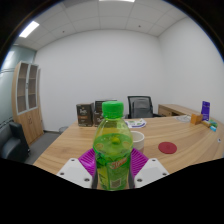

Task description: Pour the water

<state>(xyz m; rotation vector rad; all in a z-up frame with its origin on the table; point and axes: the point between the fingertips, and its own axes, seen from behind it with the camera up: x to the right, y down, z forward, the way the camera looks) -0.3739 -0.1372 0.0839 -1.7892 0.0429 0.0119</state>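
Observation:
A green plastic bottle with a green cap and a yellow-green label stands upright between my fingers, filling the middle of the gripper view. My gripper is shut on the bottle, with the purple pads pressing its label from both sides. Just behind the bottle a white cup stands on the wooden table, partly hidden by the bottle.
A red round coaster lies on the table to the right of the cup. A black office chair and a dark box stand beyond the table. A wooden cabinet lines the left wall.

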